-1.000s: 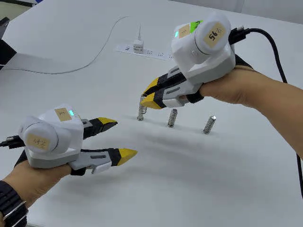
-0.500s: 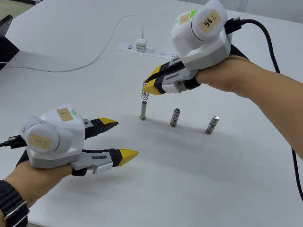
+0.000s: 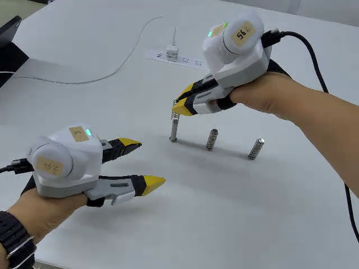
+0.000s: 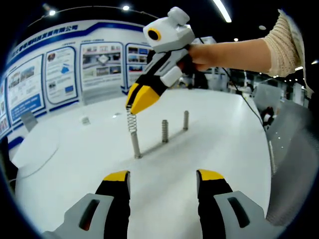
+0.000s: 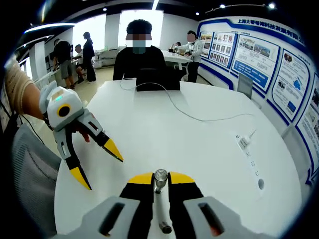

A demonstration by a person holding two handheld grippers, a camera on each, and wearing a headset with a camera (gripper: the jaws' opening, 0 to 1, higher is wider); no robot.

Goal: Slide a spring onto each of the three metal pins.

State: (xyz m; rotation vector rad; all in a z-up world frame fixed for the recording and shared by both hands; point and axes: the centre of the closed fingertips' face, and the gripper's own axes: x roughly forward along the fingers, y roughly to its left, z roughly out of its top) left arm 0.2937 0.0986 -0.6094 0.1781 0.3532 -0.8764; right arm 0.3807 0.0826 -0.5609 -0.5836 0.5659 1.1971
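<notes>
r tool (image 3: 178,107) clamps spring (image 4: 131,119) over pin (image 4: 135,146); l tool (image 3: 150,162) agape; right gripper view: spring end-on.

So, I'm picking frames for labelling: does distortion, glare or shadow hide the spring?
Head view: even light, soft shadows on the table, spring sharp. Left gripper view: fisheye curves the table edge, ceiling lights flare. Right gripper view: same bending, spring clear.

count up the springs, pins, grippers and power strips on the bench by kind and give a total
springs: 3 (left spring held by the right gripper, middle spring, right spring)
metal pins: 3
grippers: 2 (right gripper, left gripper)
power strip: 1
total: 9
</notes>
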